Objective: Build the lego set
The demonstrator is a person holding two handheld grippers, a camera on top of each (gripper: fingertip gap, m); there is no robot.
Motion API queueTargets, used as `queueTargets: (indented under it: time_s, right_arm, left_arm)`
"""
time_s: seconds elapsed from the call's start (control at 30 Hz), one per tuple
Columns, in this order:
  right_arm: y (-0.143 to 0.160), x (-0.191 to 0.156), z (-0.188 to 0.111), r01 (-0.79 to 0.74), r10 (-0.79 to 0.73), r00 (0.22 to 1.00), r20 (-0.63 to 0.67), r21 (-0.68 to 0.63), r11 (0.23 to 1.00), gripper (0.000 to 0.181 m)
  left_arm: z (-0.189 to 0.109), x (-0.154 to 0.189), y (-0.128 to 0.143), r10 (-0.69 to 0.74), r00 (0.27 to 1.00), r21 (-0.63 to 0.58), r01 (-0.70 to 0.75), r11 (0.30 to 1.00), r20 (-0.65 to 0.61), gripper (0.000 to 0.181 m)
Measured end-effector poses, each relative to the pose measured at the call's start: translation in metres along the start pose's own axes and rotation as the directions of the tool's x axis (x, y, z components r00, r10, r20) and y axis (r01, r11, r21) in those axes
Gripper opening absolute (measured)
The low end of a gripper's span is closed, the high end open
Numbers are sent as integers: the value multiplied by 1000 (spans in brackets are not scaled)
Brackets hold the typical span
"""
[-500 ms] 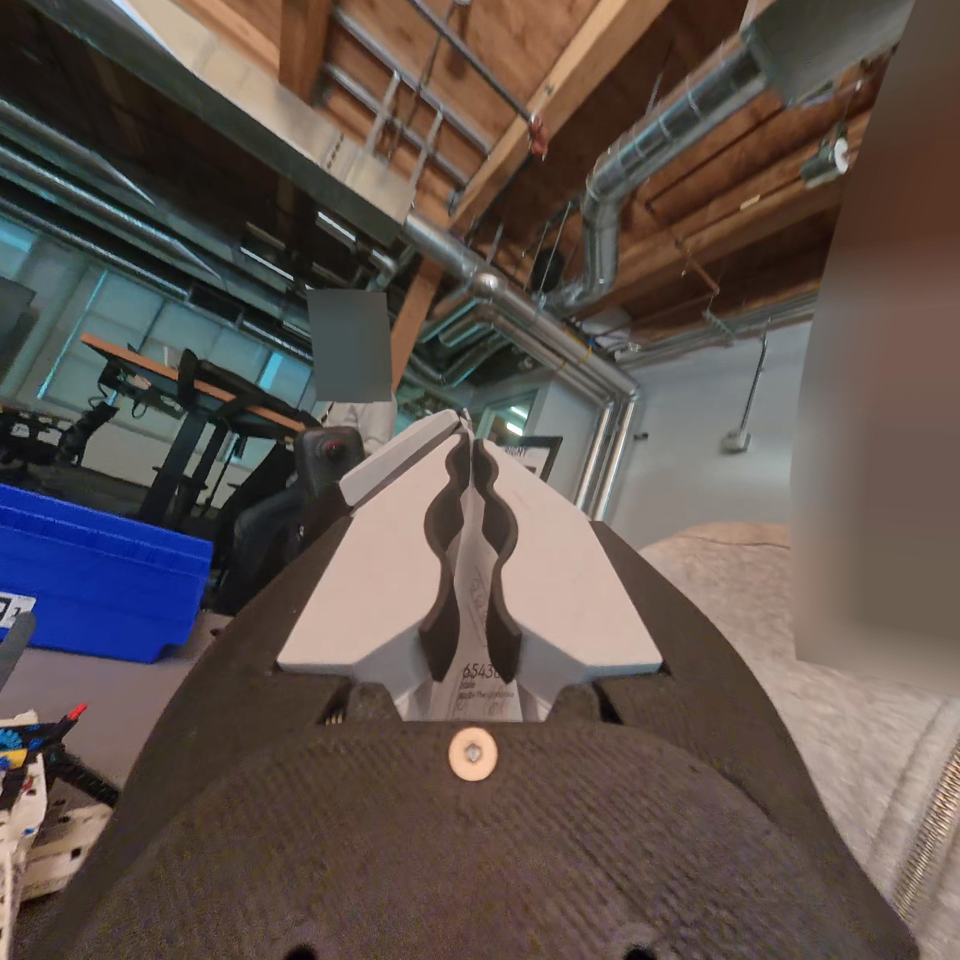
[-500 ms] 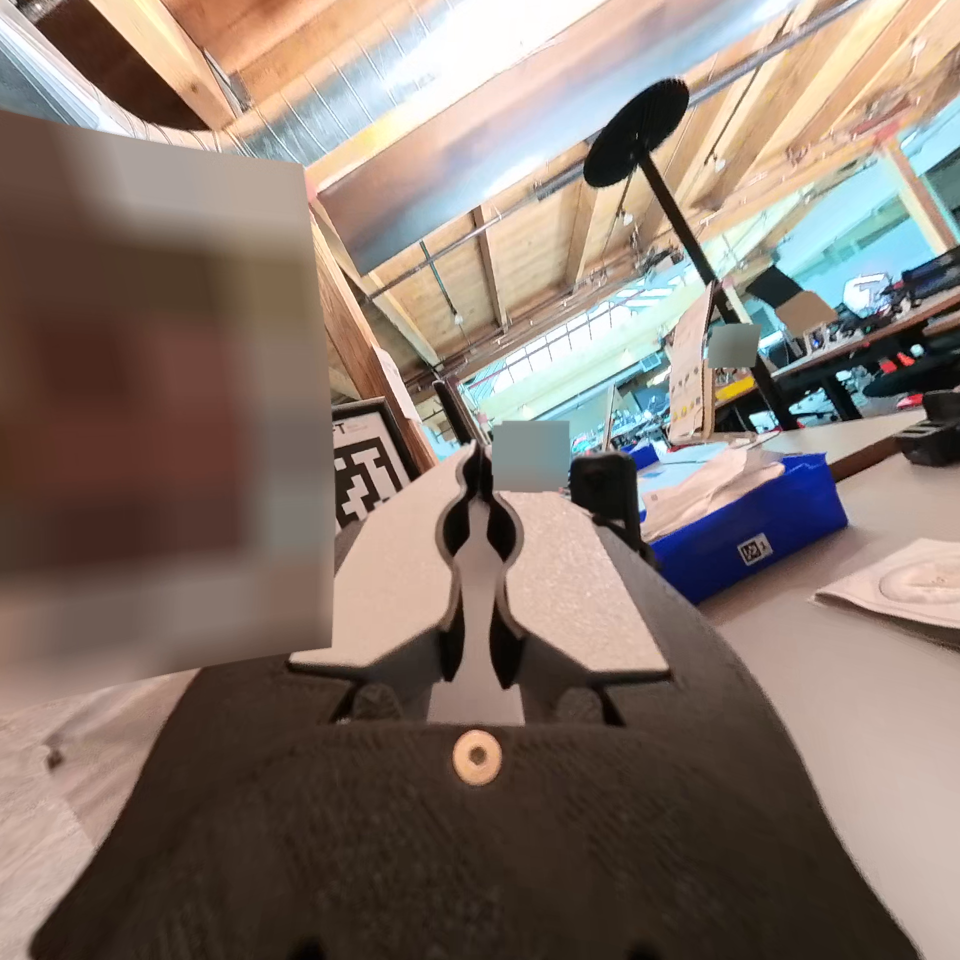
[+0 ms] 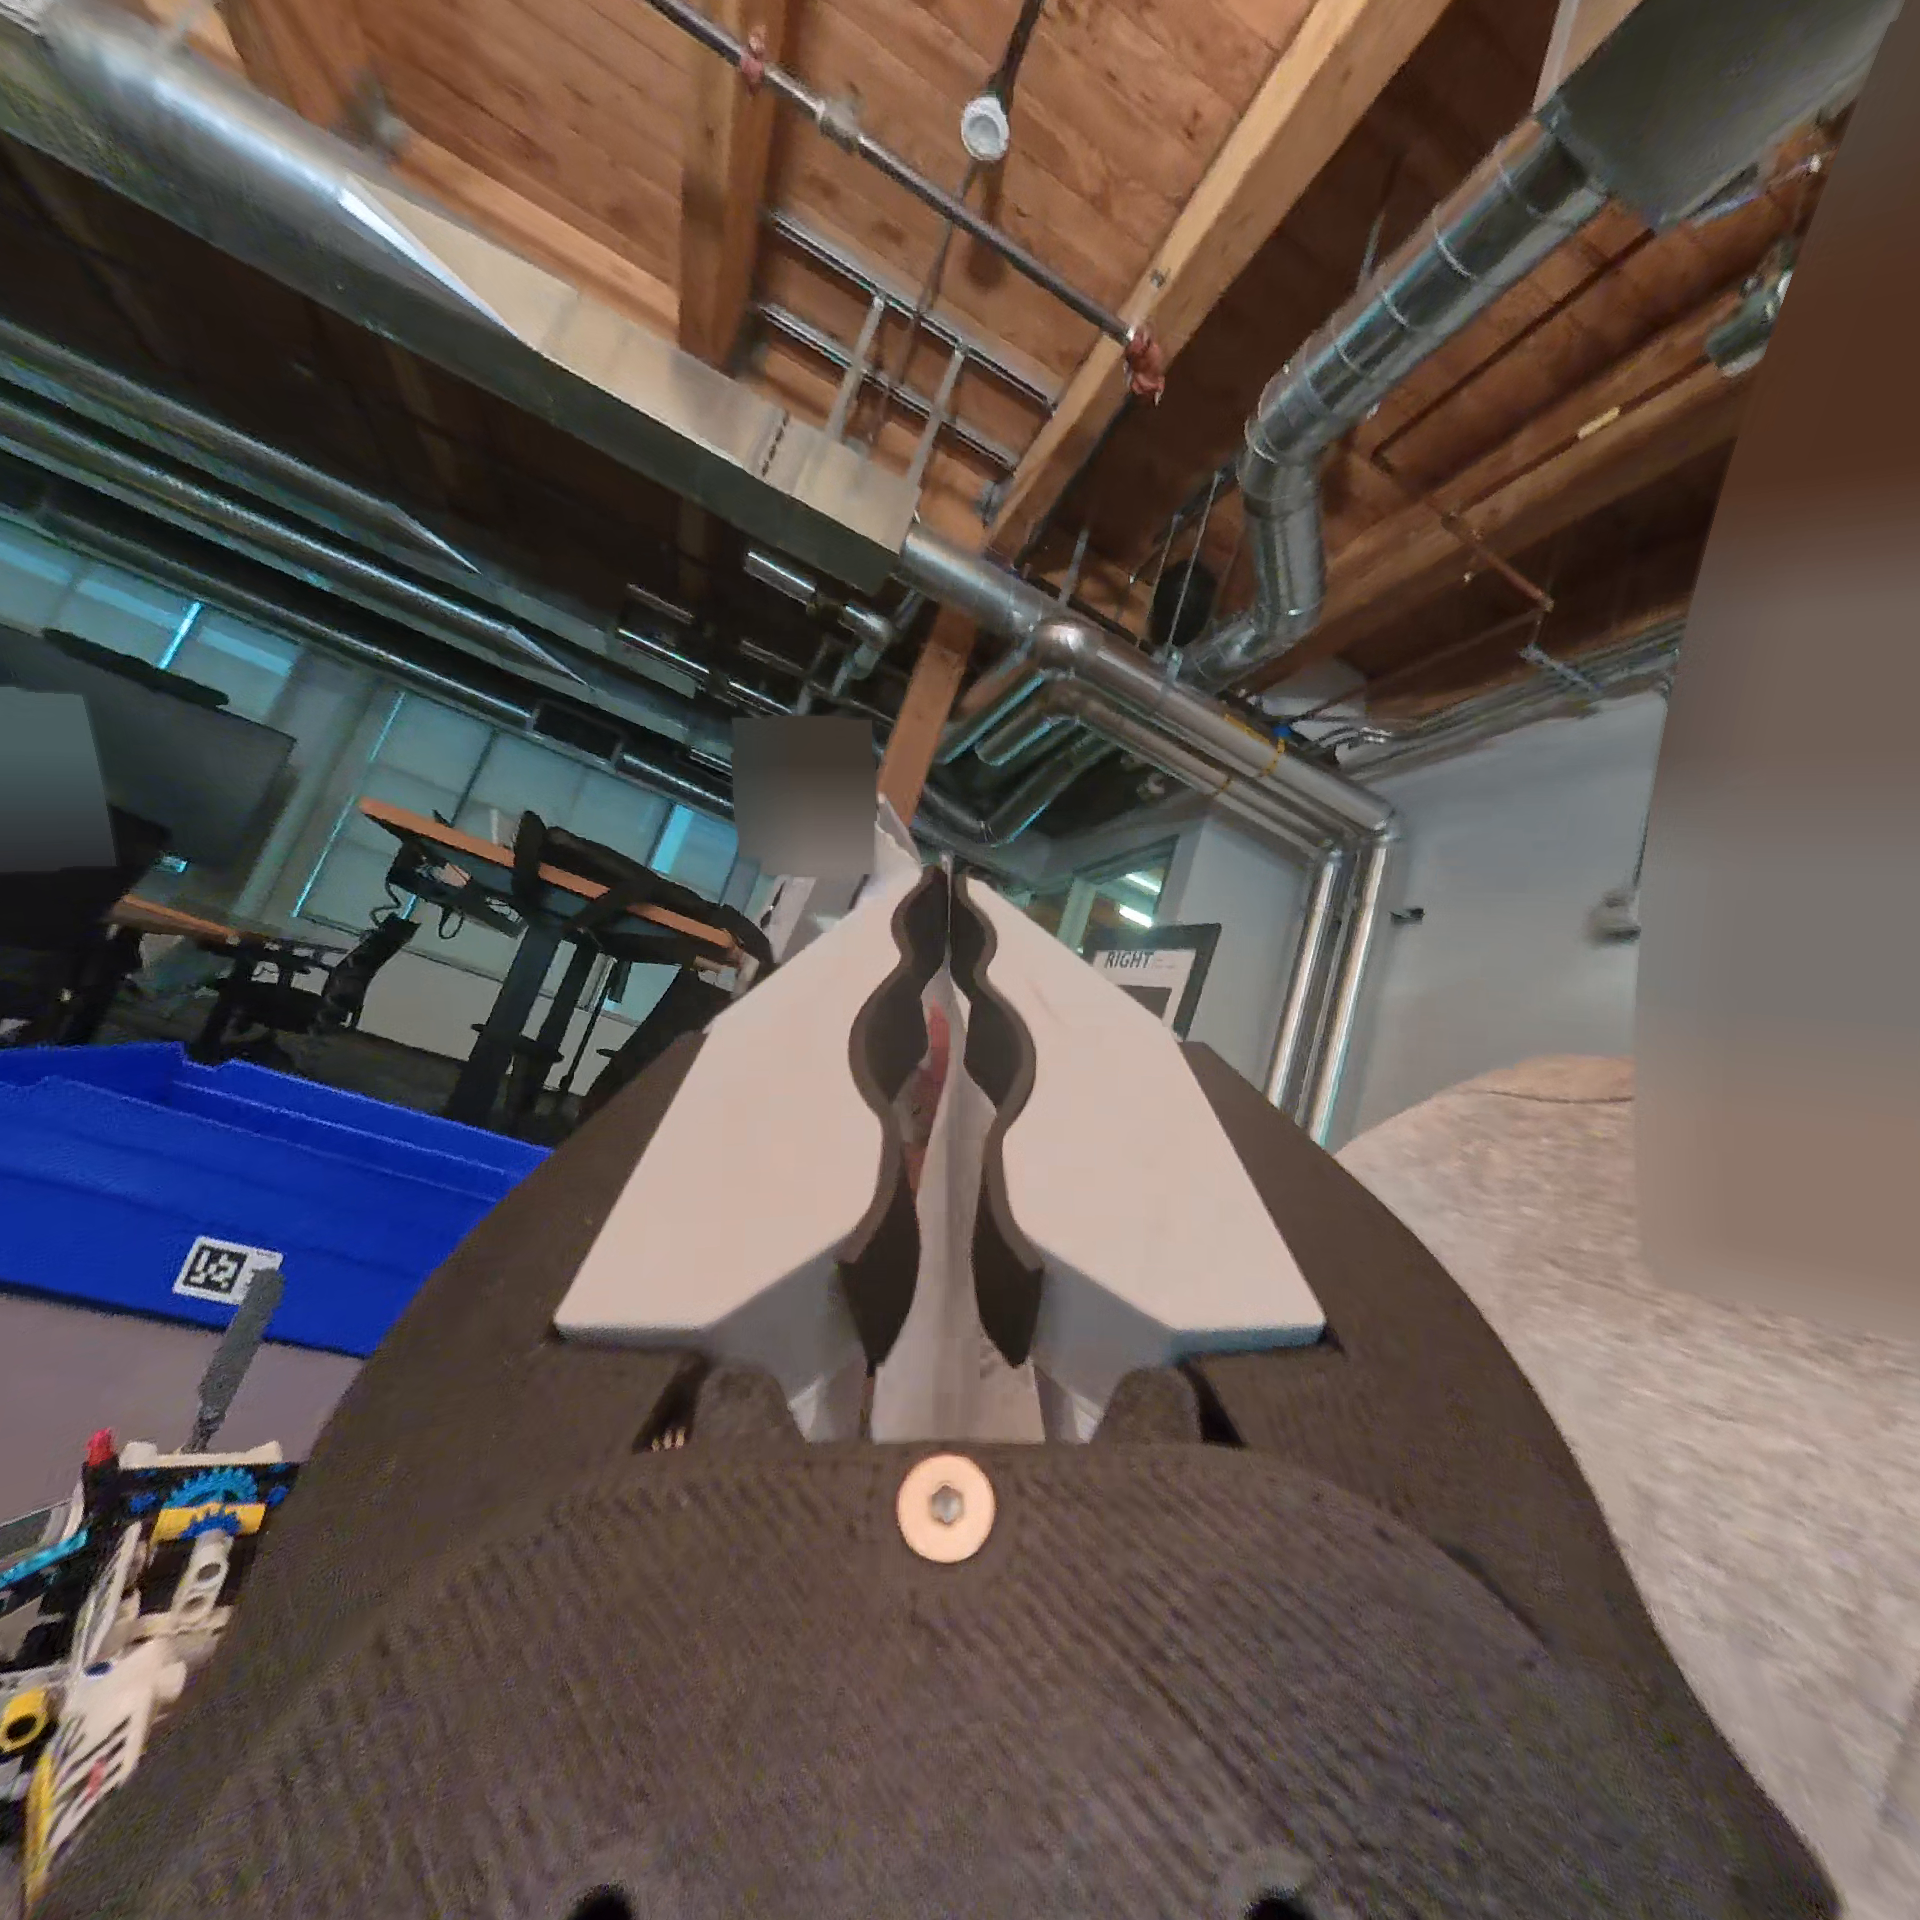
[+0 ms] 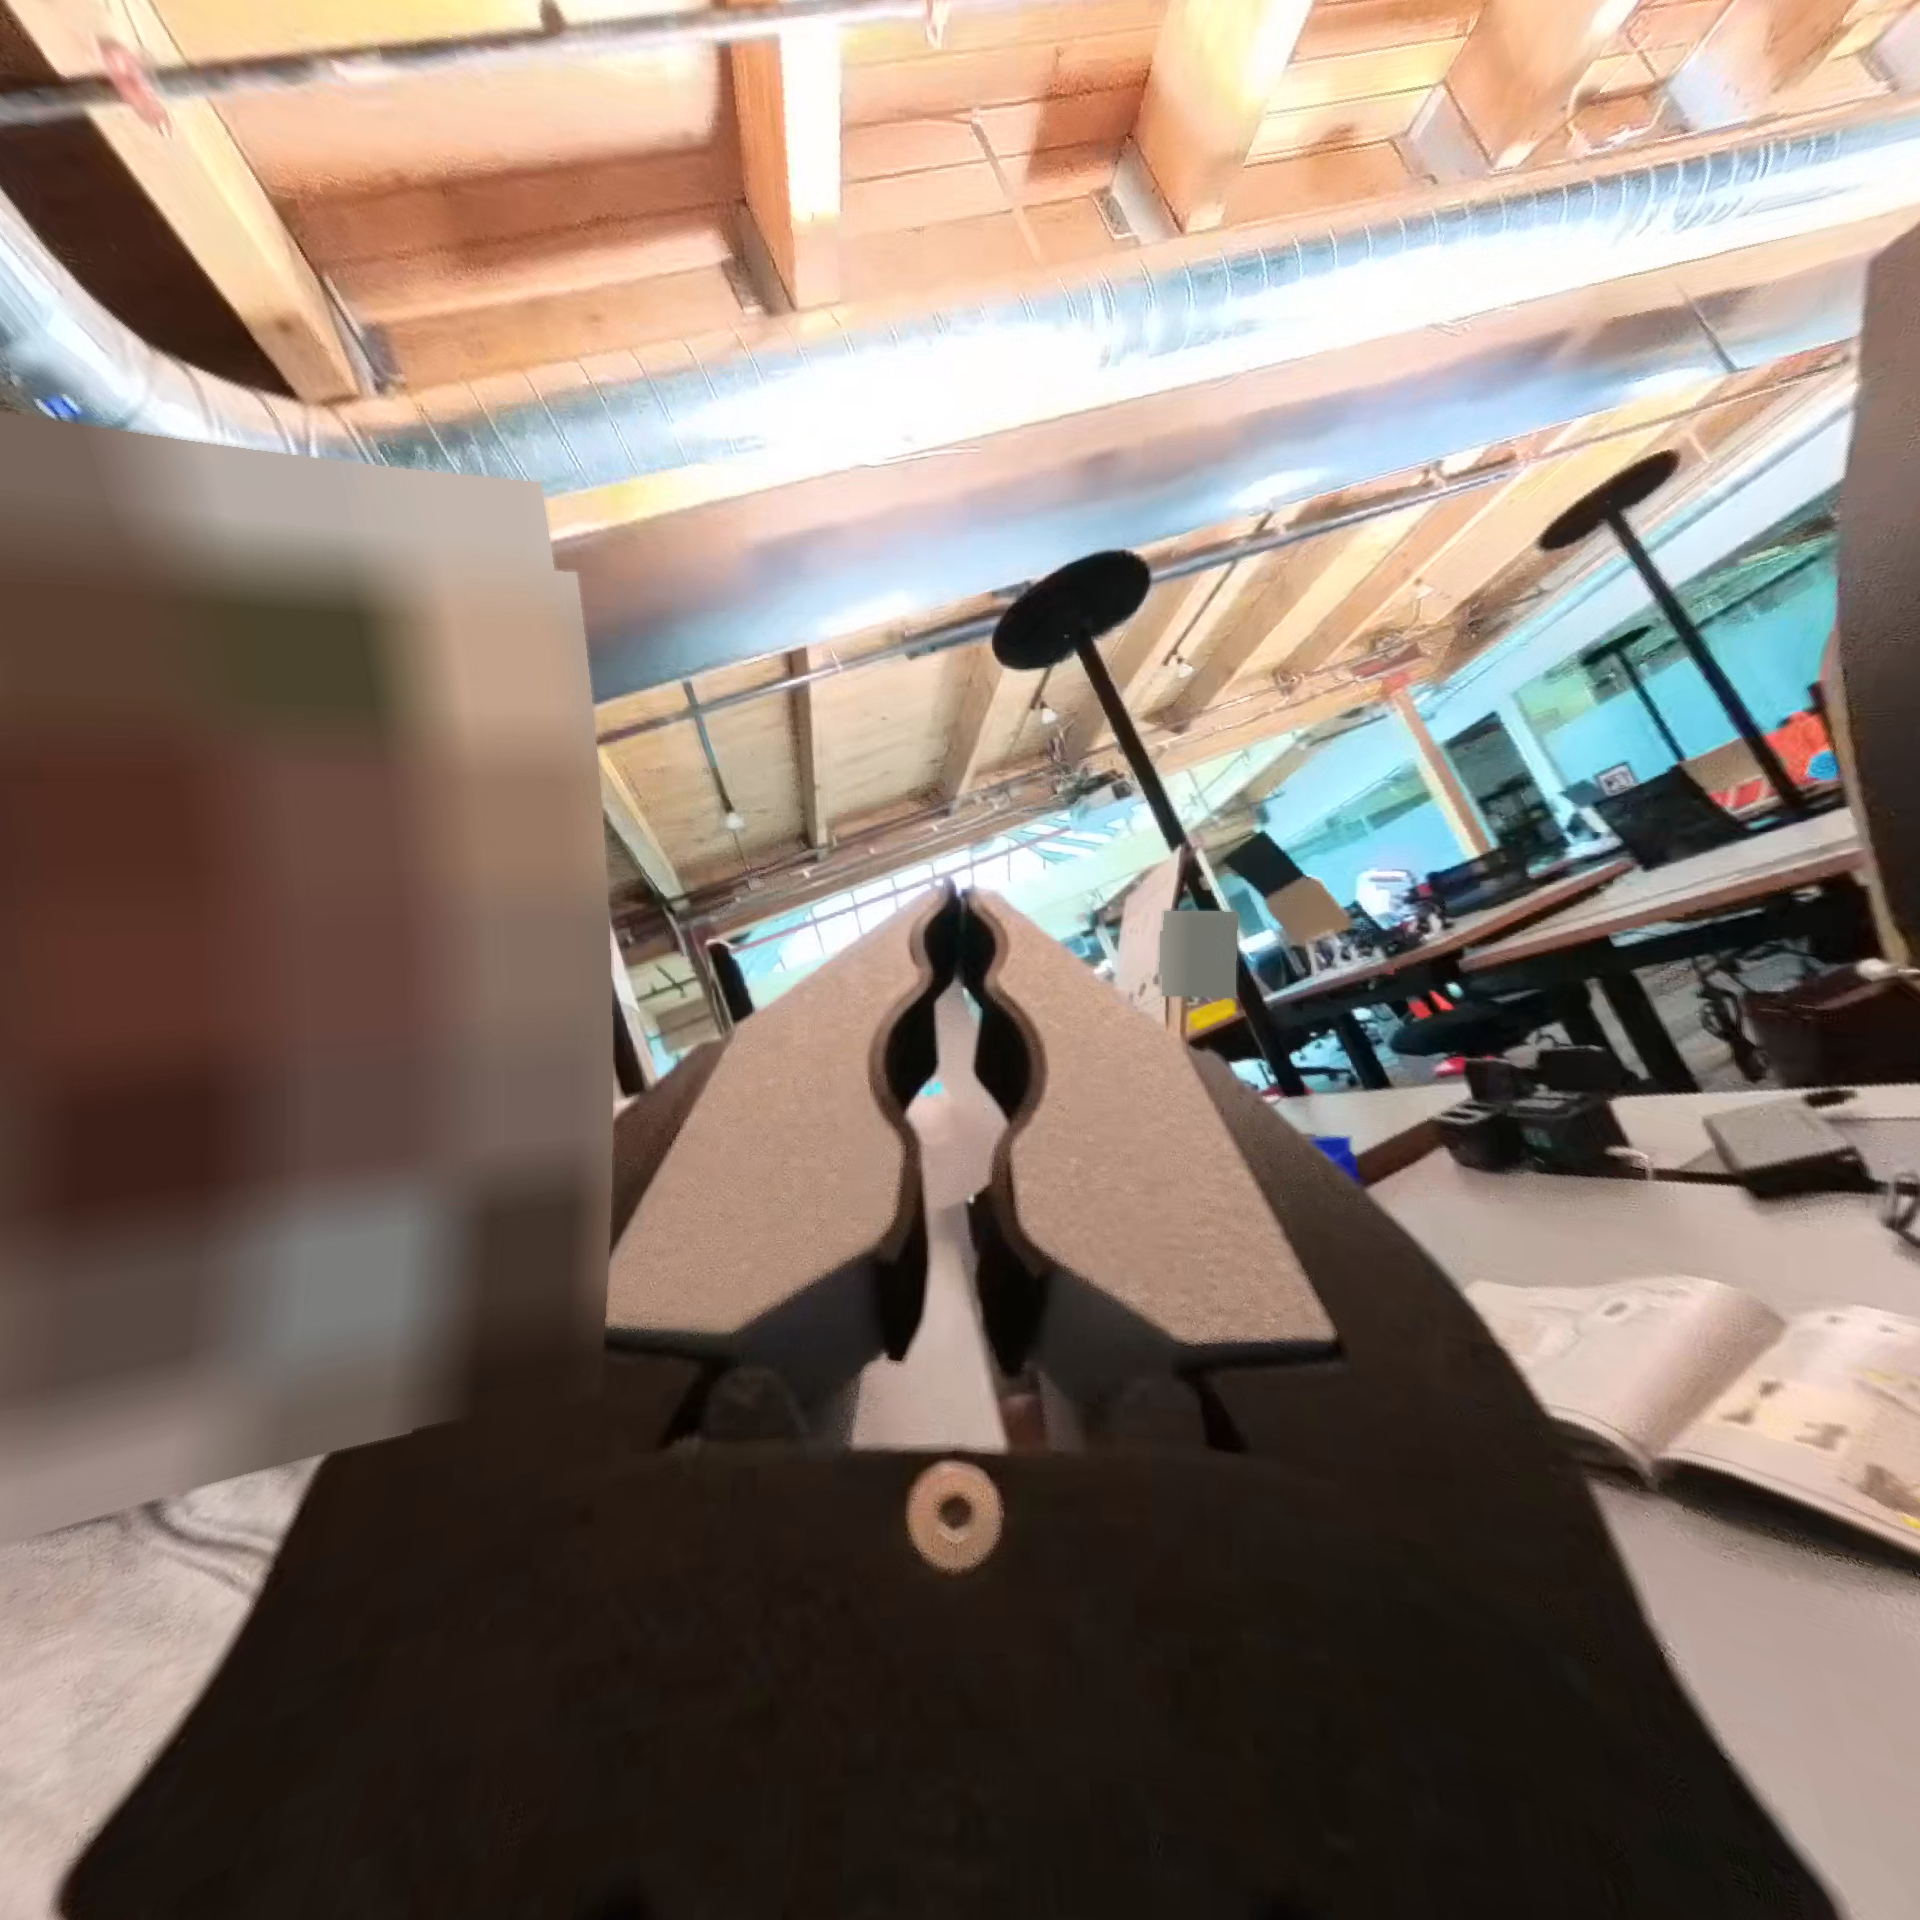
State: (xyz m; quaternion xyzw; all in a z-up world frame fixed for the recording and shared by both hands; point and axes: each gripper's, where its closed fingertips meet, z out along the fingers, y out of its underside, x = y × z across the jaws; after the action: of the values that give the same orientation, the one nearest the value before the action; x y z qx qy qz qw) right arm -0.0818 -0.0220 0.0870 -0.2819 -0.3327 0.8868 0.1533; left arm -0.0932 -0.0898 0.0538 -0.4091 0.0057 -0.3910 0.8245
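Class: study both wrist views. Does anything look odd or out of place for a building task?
Yes. Both grey two-finger grippers, left and right, point up at the wooden ceiling, away from the partly built multicoloured lego model. The left is shut on a thin white paper sheet, no brick.

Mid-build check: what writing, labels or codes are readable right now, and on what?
I don't quote writing; here is what bears it.
Clamped sheet: print, partly hidden.
Framed sign: bold word.
Bin tag: square code.
Booklet: too small, blurred.
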Motion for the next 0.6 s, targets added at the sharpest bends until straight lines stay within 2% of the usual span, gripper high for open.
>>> queueTargets:
  time_s: [0.03,0.2,0.3,0.43,0.53,0.6]
  right_arm:
    - [2,-6,0,19,-20,1000,-5,-17,1000,0]
    - [1,-3,1,153,-160,986,-54,-114,982,0]
    - [11,6,1,222,-249,965,-84,-246,943,24]
    - [24,16,-6,278,-345,931,-118,-383,881,42]
    - [39,19,-11,188,-271,957,-107,-484,855,47]
    - [59,19,-17,39,-123,987,-103,-591,806,52]
  left_arm:
    - [1,2,1,6,1000,-11,-6,1000,-15,0]
    - [0,-1,11,-41,997,-101,35,994,-63,0]
    - [-4,-1,8,-67,995,-126,56,990,-78,0]
    - [-10,-6,7,-48,998,-179,38,983,-48,0]
    - [-13,-3,13,-82,994,-257,60,965,-75,0]
    - [-16,-3,18,-79,994,-312,51,949,-77,0]
